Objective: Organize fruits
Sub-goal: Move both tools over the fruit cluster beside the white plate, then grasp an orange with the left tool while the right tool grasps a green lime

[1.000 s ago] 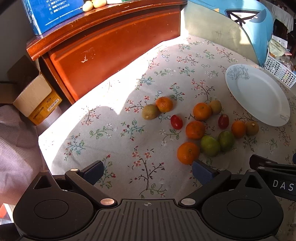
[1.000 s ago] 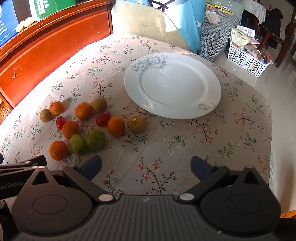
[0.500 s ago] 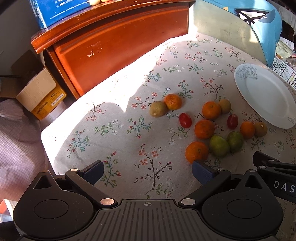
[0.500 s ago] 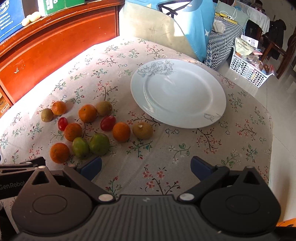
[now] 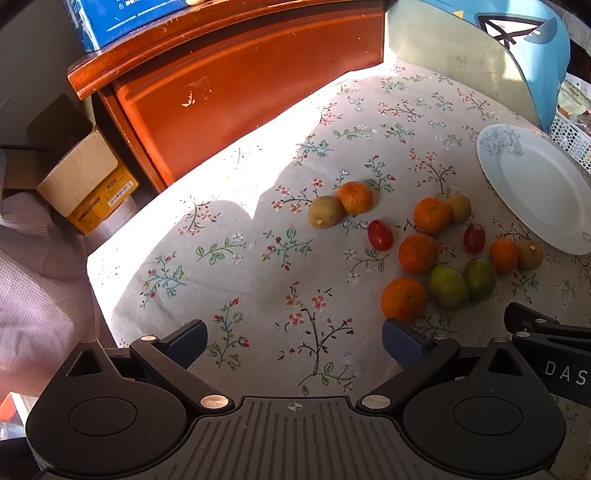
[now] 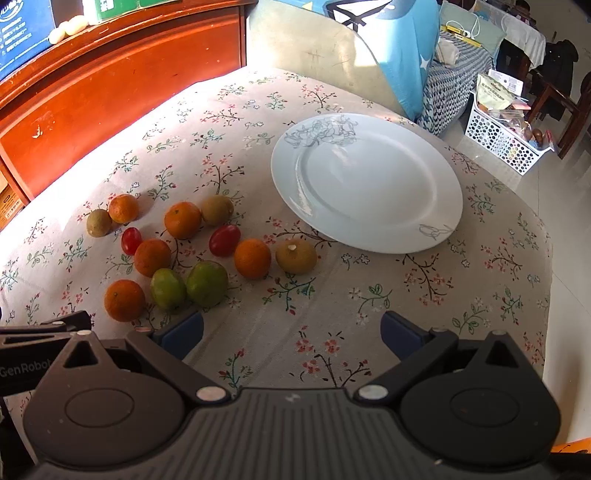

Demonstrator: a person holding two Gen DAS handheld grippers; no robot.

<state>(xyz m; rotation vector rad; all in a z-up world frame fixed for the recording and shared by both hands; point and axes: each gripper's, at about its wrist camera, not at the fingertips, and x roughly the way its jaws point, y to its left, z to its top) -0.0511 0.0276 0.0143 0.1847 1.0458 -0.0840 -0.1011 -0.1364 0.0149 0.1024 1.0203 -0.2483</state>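
Loose fruit lies on a floral tablecloth (image 6: 424, 295): several oranges such as the nearest one (image 5: 403, 299) (image 6: 124, 300), two green citrus (image 5: 448, 287) (image 6: 207, 283), two red tomatoes (image 5: 379, 235) (image 6: 224, 240) and brown kiwis (image 5: 325, 212) (image 6: 296, 256). An empty pale blue plate (image 6: 369, 181) (image 5: 535, 188) sits to their right. My left gripper (image 5: 293, 338) is open and empty, above the cloth, left of the fruit. My right gripper (image 6: 291, 334) is open and empty, in front of the plate.
A red-brown wooden cabinet (image 5: 240, 88) stands behind the table with a blue box (image 5: 122, 18) on top. A cardboard box (image 5: 77, 173) is on the floor left. A blue cushion (image 6: 399, 48) lies behind the plate, and a white basket (image 6: 502, 136) stands far right.
Both grippers have shifted so the fruit and plate slid right in the left view and the plate appears nearer in the right view. Jaws stay open; no fruit has moved.
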